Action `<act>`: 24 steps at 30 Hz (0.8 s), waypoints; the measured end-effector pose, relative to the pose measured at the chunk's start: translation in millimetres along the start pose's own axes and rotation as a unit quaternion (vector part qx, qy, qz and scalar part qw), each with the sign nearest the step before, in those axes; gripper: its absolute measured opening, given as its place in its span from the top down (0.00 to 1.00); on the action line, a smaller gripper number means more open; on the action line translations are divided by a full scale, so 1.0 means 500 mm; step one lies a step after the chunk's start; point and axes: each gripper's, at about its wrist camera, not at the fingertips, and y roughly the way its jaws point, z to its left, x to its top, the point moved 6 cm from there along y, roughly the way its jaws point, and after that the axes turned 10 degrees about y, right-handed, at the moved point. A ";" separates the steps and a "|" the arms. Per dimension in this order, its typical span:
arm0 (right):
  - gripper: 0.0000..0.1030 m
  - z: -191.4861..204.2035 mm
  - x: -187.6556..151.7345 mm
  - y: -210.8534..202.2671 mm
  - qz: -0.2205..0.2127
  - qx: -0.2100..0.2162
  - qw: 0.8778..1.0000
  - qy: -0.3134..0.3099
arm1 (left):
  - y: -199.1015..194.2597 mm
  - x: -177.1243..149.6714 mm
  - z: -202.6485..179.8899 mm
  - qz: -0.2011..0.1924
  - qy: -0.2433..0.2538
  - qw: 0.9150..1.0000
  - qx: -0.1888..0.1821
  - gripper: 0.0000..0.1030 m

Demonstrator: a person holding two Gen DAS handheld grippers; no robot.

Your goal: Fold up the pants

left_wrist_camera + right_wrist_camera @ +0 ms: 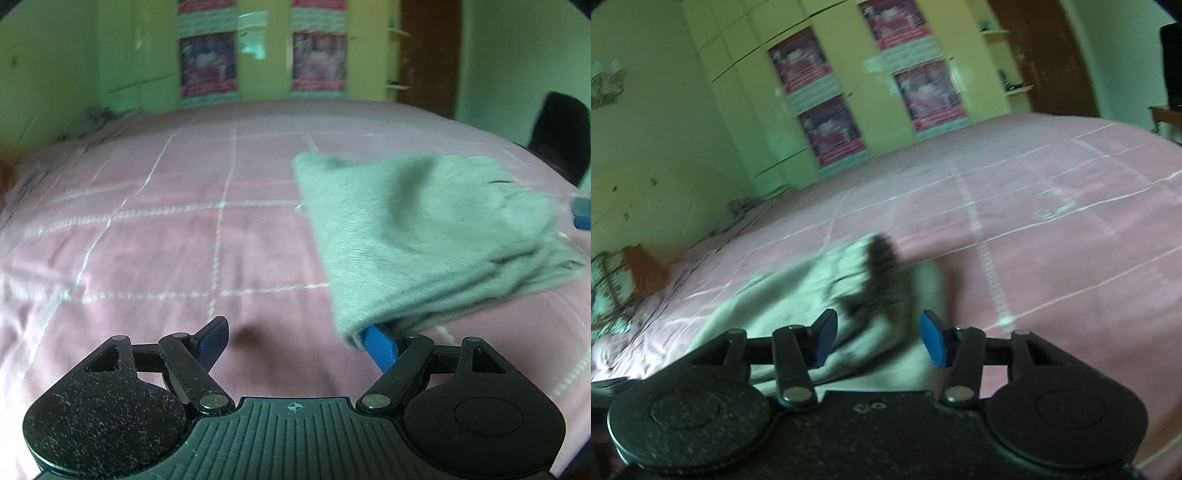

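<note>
The grey pants (424, 236) lie folded into a compact bundle on the pink bedspread (184, 240), right of centre in the left wrist view. My left gripper (295, 336) is open; its right finger (380, 347) touches the bundle's near corner, and the left finger (212, 341) is over bare bedspread. In the right wrist view the pants (798, 295) are blurred, with a dark patch on top. My right gripper (877, 338) is open just above their near edge, holding nothing. Its blue tip shows at the right edge of the left wrist view (583, 214).
The pink quilted bedspread (1052, 240) spreads wide to the left and far side. A cream wardrobe (258, 48) with patterned panels stands behind the bed. A brown door (430, 51) is at the back right. A dark chair (561, 136) stands by the bed's right edge.
</note>
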 end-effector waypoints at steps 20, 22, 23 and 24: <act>0.80 0.107 -0.004 0.013 -0.031 0.004 0.999 -0.018 | 0.055 -0.011 0.008 -0.012 -0.039 0.999 -0.017 0.22; 0.76 0.062 -0.046 0.064 0.045 -0.047 0.998 0.005 | 0.054 -0.012 0.008 -0.012 -0.039 0.999 -0.017 0.22; 0.75 0.047 -0.058 0.074 0.065 -0.046 0.997 0.023 | 0.052 -0.012 0.008 -0.012 -0.040 0.999 -0.016 0.22; 0.67 0.045 -0.056 0.060 0.046 -0.035 0.998 0.032 | 0.050 -0.011 0.008 -0.012 -0.041 0.999 -0.015 0.22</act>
